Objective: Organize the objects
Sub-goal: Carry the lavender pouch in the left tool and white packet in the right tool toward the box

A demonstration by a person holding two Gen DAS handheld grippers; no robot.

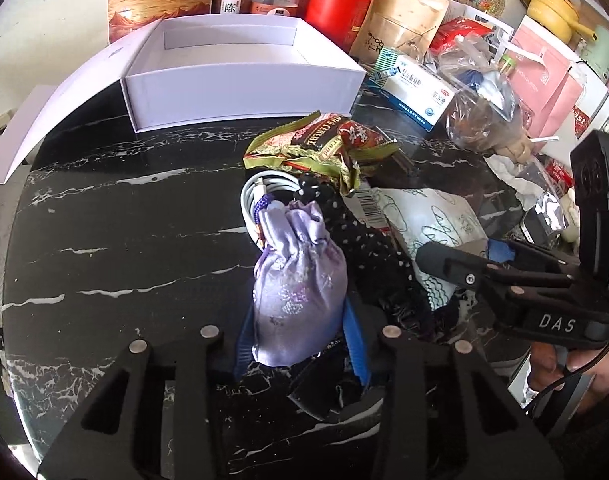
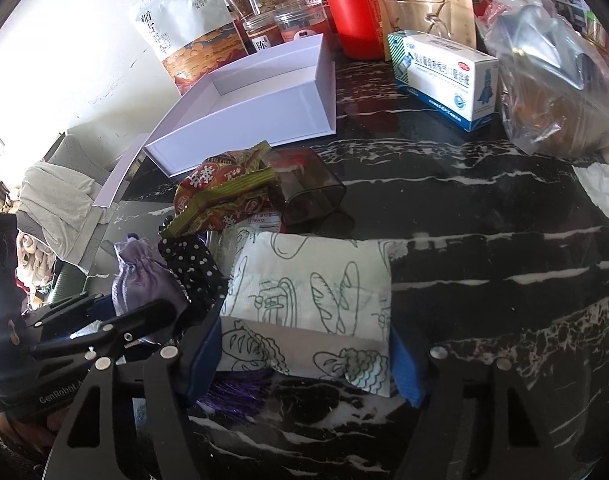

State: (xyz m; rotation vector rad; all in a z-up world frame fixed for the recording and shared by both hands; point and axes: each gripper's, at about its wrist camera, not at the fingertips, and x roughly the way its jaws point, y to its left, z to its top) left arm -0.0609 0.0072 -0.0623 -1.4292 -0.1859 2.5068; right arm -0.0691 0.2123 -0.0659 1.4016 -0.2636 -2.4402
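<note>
My left gripper (image 1: 300, 336) is shut on a lilac satin drawstring pouch (image 1: 300, 280), its blue pads pressed on both sides; the pouch also shows in the right wrist view (image 2: 138, 276). My right gripper (image 2: 304, 364) is open, its blue pads either side of a white printed paper packet (image 2: 312, 292) lying on the black marble table (image 1: 124, 240). An open white box (image 1: 240, 68) stands at the back, empty; it shows in the right wrist view too (image 2: 260, 96). A green-red snack wrapper (image 1: 324, 144), a white coiled cable (image 1: 256, 196) and a black dotted cloth (image 1: 356, 236) lie in between.
Jars, a red canister (image 1: 336, 4), a kraft bag, a white-blue medicine box (image 2: 448, 76) and a clear plastic bag (image 2: 556, 92) crowd the back and right. A smoky plastic case (image 2: 308, 188) lies beside the wrapper. The box lid (image 1: 56, 112) hangs off at the left.
</note>
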